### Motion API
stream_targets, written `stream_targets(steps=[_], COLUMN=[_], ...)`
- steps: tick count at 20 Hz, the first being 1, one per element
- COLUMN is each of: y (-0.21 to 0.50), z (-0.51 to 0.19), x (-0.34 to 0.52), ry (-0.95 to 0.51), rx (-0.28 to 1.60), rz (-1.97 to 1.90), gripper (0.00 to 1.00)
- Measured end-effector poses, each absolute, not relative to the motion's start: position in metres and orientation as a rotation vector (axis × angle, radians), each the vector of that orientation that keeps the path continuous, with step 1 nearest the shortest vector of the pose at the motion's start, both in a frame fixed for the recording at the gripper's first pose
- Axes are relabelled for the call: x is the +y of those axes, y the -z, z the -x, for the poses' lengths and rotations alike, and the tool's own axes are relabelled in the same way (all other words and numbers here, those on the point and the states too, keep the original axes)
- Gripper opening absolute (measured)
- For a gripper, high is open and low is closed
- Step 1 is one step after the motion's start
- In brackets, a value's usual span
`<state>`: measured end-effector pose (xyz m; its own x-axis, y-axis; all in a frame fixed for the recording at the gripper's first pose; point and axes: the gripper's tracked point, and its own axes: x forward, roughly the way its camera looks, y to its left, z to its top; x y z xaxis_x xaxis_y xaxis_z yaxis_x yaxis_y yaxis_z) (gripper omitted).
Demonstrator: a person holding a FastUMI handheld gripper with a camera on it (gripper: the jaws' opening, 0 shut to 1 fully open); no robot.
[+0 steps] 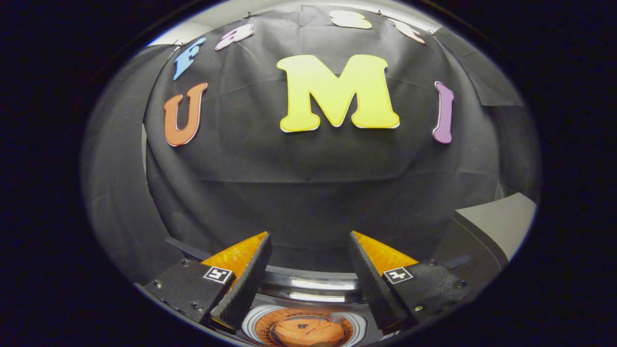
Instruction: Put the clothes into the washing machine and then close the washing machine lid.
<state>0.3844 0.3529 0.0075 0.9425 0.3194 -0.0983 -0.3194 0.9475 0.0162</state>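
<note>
The tongs (308, 250) stand released, empty, above the washing machine (308, 289). Orange clothes (308, 332) lie in its drum, partly cut off below.

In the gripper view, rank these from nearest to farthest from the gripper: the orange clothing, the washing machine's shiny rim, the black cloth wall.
The gripper is open, its fingers apart and holding nothing.
1. Orange clothing: below and between the fingers, inside the drum.
2. Shiny rim: just ahead, between the fingers, at the far side of the opening.
3. Black cloth wall: well beyond the fingers, behind the machine.
</note>
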Motion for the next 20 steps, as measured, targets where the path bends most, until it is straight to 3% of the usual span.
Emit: stream_targets(steps=[12, 20], y=[0.026, 0.108], z=[-0.344, -0.304], x=[0.347, 0.333], ry=[-0.357, -0.332], rx=[0.132, 0.313], rz=[-0.003, 0.056], gripper=[0.99, 0.98])
